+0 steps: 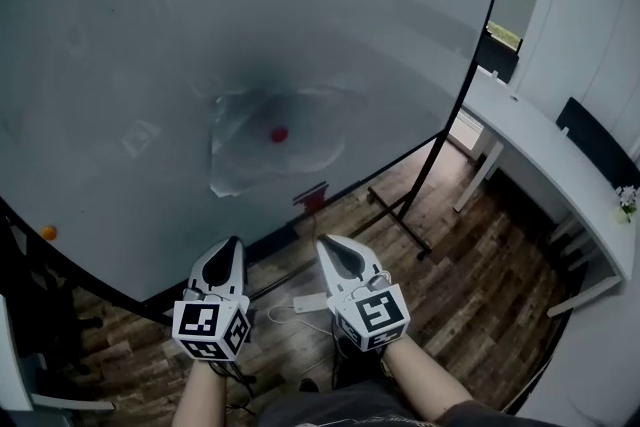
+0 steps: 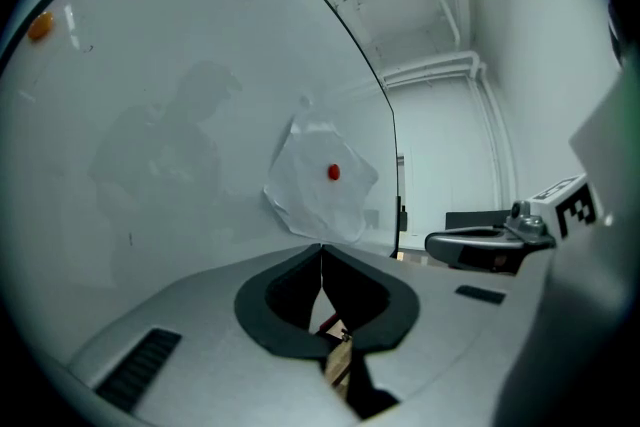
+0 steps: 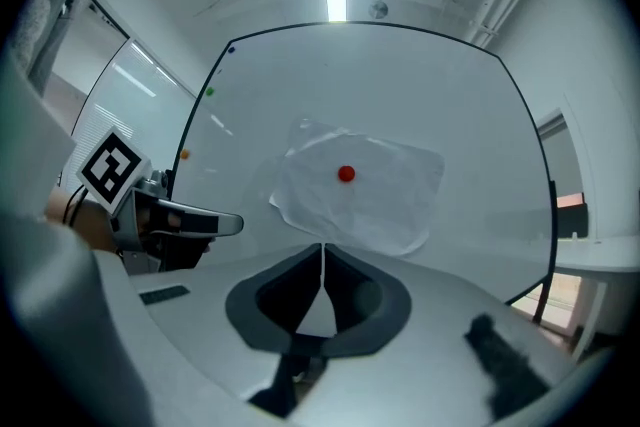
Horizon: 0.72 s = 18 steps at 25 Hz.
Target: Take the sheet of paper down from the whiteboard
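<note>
White and smooth, the whiteboard [image 1: 150, 35] filled most of the head view, from 9 o'clock over 12 to about 2 o'clock, with a thin black frame around it. The wooden floor [image 1: 470, 275] lay under it toward 5 o'clock, and a long white desk [image 1: 540, 155] stood at 3 o'clock along the wall.

The sheet of paper [image 1: 275, 150] was on the board, a little below the middle of the view, crumpled at its edges and hanging slightly tilted. Both gripper views showed it straight ahead, above the jaw tips.

The left gripper [image 1: 236, 241] and the right gripper [image 1: 322, 240] were at 6 o'clock, side by side, pointing toward the board and apart from the paper. Each one was clenched, its jaws pressed together with nothing between them.

A small red magnet [image 1: 278, 134] sat near the centre of the sheet and pinned it to the board. An orange magnet [image 1: 48, 233] was on the board's edge at 8 o'clock.
</note>
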Each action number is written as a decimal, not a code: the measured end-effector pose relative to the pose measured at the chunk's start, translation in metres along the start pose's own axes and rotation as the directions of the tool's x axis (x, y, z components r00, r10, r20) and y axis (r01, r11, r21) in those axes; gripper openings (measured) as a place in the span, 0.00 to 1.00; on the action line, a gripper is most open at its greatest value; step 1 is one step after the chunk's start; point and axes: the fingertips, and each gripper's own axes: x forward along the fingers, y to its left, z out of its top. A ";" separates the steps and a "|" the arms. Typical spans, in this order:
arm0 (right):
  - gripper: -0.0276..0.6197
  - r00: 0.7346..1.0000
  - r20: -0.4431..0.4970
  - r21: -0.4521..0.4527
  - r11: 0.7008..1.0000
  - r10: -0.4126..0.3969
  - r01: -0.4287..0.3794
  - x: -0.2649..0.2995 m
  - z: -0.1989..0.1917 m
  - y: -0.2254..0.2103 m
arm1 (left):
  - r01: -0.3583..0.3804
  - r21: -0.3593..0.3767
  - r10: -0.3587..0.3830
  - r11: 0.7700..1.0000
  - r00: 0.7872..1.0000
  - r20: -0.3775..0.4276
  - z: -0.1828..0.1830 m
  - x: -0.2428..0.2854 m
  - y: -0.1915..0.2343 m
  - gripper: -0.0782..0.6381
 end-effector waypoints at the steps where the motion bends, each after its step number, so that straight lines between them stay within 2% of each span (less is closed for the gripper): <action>1: 0.08 1.000 0.004 -0.004 1.000 0.016 -0.016 0.007 0.001 -0.001 | -0.018 0.001 0.018 1.000 1.000 0.003 0.001 0.001 0.003 0.13; 6: 0.08 0.996 0.028 0.019 0.996 0.088 -0.088 0.037 0.009 -0.015 | -0.116 -0.014 0.117 0.993 0.993 0.016 0.008 0.010 0.014 0.13; 12: 0.08 0.985 0.054 0.004 0.986 0.167 -0.167 0.071 0.022 -0.030 | -0.217 -0.031 0.218 0.976 0.976 0.025 0.018 0.022 0.027 0.13; 18: 0.08 0.962 0.090 -0.053 0.966 0.257 -0.253 0.098 0.047 -0.038 | -0.239 -0.082 0.242 0.968 0.970 0.033 0.025 0.038 0.030 0.13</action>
